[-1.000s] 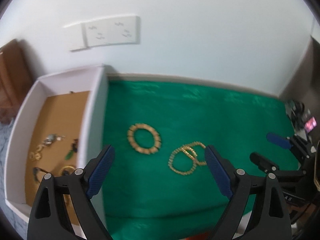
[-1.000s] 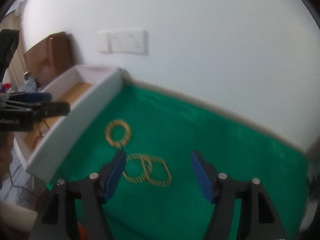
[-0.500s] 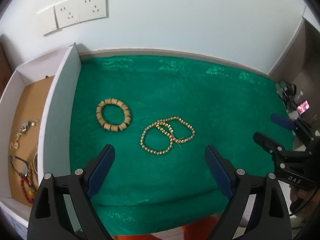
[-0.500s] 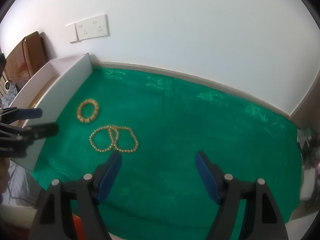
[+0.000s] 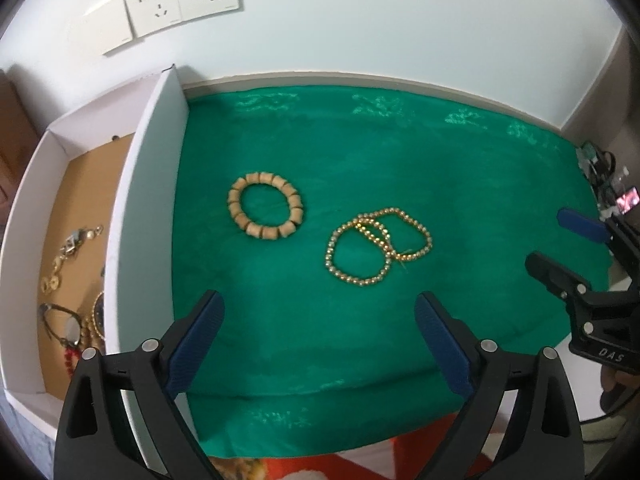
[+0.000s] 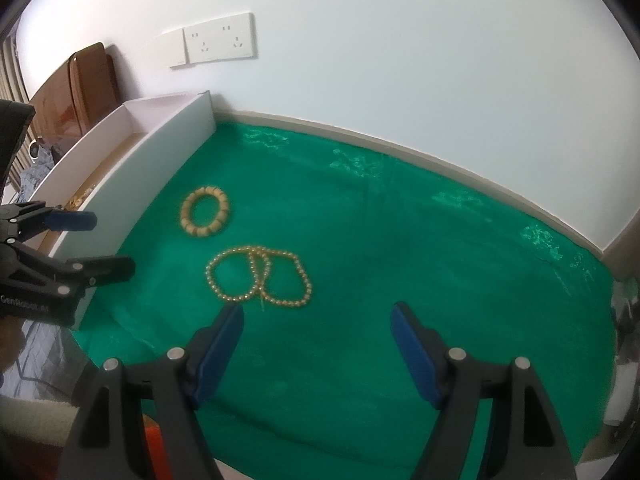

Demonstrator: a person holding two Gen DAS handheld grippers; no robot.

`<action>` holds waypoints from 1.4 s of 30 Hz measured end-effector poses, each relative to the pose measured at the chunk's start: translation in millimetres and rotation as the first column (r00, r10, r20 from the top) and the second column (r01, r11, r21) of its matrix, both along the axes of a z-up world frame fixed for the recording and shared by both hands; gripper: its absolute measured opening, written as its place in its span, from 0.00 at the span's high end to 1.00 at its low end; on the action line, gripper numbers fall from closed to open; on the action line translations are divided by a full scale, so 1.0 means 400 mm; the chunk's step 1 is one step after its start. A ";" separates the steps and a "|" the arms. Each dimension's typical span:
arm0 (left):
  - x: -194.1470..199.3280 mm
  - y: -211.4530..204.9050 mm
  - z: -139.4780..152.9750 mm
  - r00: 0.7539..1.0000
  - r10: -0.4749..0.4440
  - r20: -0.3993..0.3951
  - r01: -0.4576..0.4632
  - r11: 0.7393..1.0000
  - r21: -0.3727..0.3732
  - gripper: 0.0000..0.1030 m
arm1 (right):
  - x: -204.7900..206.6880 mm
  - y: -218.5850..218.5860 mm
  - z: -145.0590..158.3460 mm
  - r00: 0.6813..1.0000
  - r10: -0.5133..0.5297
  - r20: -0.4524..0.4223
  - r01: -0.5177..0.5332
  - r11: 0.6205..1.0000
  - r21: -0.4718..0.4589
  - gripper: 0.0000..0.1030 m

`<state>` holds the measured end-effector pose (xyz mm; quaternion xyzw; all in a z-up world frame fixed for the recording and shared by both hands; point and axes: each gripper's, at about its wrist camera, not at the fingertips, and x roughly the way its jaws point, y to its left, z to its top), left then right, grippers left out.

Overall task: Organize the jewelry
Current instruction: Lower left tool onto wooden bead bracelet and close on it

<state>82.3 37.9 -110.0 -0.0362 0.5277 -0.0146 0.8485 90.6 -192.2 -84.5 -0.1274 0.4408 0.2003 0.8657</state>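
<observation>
A wooden bead bracelet [image 5: 265, 207] [image 6: 205, 216] lies on the green cloth [image 5: 400, 152] [image 6: 400, 248]. To its right two overlapping gold bead bracelets [image 5: 378, 246] [image 6: 259, 278] rest on the same cloth. My left gripper [image 5: 318, 310] [image 6: 102, 245] hovers open above the cloth's near edge, nothing between its blue pads. My right gripper [image 6: 317, 320] [image 5: 550, 236] is open too, empty, just short of the gold bracelets. A white box [image 5: 152, 184] [image 6: 160, 160] with a brown floor stands at the left and holds several jewelry pieces [image 5: 70, 280].
A white wall with sockets [image 5: 180, 0] [image 6: 220, 42] rises behind the cloth. Dark wooden furniture [image 6: 86, 84] stands beyond the box. A small device with cables [image 5: 612, 196] sits past the cloth's right edge. Red-orange fabric [image 5: 360, 460] shows below the near edge.
Both cameras have tilted down and sunk slightly, so the bracelets and cloth now sit more central and sharper. The right gripper's jaws stand a little wider than a second ago.
</observation>
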 end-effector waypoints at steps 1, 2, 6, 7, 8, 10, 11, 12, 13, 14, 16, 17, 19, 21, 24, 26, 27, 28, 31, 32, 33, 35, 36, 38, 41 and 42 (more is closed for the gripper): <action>-0.001 0.005 0.002 1.000 0.007 0.001 -0.007 1.000 -0.004 0.06 | 0.000 0.004 -0.003 1.000 0.003 -0.006 -0.003 1.000 0.000 0.25; 0.002 0.009 0.001 1.000 0.014 0.000 -0.014 1.000 -0.006 0.06 | 0.000 0.006 -0.006 1.000 0.004 -0.011 -0.004 1.000 0.000 0.25; 0.010 0.017 -0.009 0.999 0.026 -0.020 -0.026 1.000 -0.014 0.06 | -0.002 0.010 -0.016 1.000 0.008 -0.027 -0.007 1.000 0.005 0.25; 0.012 0.018 -0.013 0.999 0.029 -0.030 -0.030 0.999 -0.021 0.06 | -0.001 0.010 -0.017 1.000 0.008 -0.029 -0.008 1.000 0.006 0.25; 0.014 0.018 -0.017 0.999 0.030 -0.041 -0.032 0.999 -0.034 0.06 | -0.001 0.009 -0.017 1.000 0.008 -0.030 -0.008 1.000 0.006 0.25; 0.016 0.018 -0.022 0.998 0.024 -0.049 -0.027 0.998 -0.058 0.06 | 0.001 0.007 -0.016 1.000 0.006 -0.026 -0.006 1.000 0.007 0.25; 0.016 0.018 -0.023 0.999 0.021 -0.049 -0.024 0.997 -0.067 0.06 | 0.001 0.006 -0.016 1.000 0.004 -0.024 -0.004 1.000 0.008 0.25; 0.016 0.018 -0.025 0.999 0.019 -0.050 -0.023 0.997 -0.074 0.06 | 0.002 0.004 -0.015 1.000 0.001 -0.022 -0.001 1.000 0.008 0.25; 0.017 0.018 -0.026 0.999 0.017 -0.050 -0.021 0.997 -0.078 0.06 | 0.003 0.001 -0.014 1.000 -0.002 -0.020 0.002 1.000 0.010 0.25; 0.019 0.018 -0.028 0.999 0.014 -0.051 -0.018 0.996 -0.082 0.06 | 0.004 -0.004 -0.013 1.000 -0.005 -0.020 0.006 1.000 0.011 0.25; 0.024 0.021 -0.033 0.998 0.013 -0.059 -0.018 0.996 -0.088 0.06 | 0.007 -0.013 -0.013 1.000 -0.014 -0.018 0.014 1.000 0.014 0.25; 0.027 0.025 -0.035 0.998 0.015 -0.060 -0.021 0.996 -0.092 0.06 | 0.010 -0.022 -0.014 1.000 -0.023 -0.017 0.024 1.000 0.015 0.25; 0.031 0.038 -0.038 0.998 0.026 -0.061 -0.033 0.994 -0.104 0.06 | 0.017 -0.039 -0.019 0.999 -0.048 -0.023 0.049 0.999 0.015 0.25; 0.044 0.052 -0.049 0.997 0.041 -0.071 -0.049 0.993 -0.110 0.06 | 0.027 -0.057 -0.032 0.996 -0.074 -0.044 0.075 0.997 0.018 0.25; 0.075 0.070 -0.071 0.995 0.063 -0.078 -0.070 0.993 -0.093 0.06 | 0.042 -0.074 -0.055 0.991 -0.103 -0.084 0.105 0.994 0.020 0.25; 0.104 0.077 -0.086 0.994 0.077 -0.077 -0.083 0.994 -0.078 0.06 | 0.046 -0.074 -0.066 0.989 -0.107 -0.099 0.110 0.994 0.024 0.25; 0.120 0.080 -0.094 0.994 0.080 -0.076 -0.085 0.994 -0.071 0.07 | 0.047 -0.070 -0.070 0.990 -0.102 -0.102 0.105 0.994 0.024 0.25; 0.144 0.081 -0.103 0.993 0.089 -0.075 -0.093 0.994 -0.054 0.11 | 0.046 -0.067 -0.072 0.990 -0.098 -0.103 0.101 0.995 0.024 0.25; 0.215 0.071 -0.131 0.994 0.074 -0.082 -0.078 0.996 -0.047 0.15 | 0.043 -0.054 -0.081 0.990 -0.081 -0.112 0.084 0.996 0.022 0.25; 0.246 0.063 -0.148 0.993 0.075 -0.089 -0.078 0.997 -0.028 0.17 | 0.043 -0.050 -0.084 0.990 -0.077 -0.115 0.080 0.996 0.023 0.25; 0.275 0.056 -0.165 0.992 0.077 -0.101 -0.078 0.997 -0.016 0.19 | 0.042 -0.049 -0.085 0.990 -0.076 -0.117 0.079 0.997 0.024 0.25; 0.323 0.046 -0.200 0.989 0.075 -0.129 -0.076 0.997 -0.005 0.24 | 0.040 -0.049 -0.085 0.990 -0.073 -0.120 0.077 0.997 0.025 0.25; 0.344 0.042 -0.220 0.986 0.082 -0.145 -0.080 0.997 0.013 0.24 | 0.039 -0.050 -0.084 0.990 -0.073 -0.118 0.077 0.997 0.025 0.25; 0.376 0.039 -0.256 0.981 0.106 -0.165 -0.097 0.993 0.062 0.24 | 0.036 -0.056 -0.084 0.990 -0.077 -0.114 0.080 0.997 0.018 0.25; 0.400 0.038 -0.295 0.974 0.128 -0.186 -0.110 0.989 0.099 0.24 | 0.037 -0.069 -0.084 0.989 -0.091 -0.118 0.093 0.996 0.011 0.25; 0.404 0.038 -0.305 0.972 0.131 -0.194 -0.113 0.989 0.100 0.24 | 0.038 -0.074 -0.083 0.988 -0.096 -0.117 0.098 0.995 0.012 0.25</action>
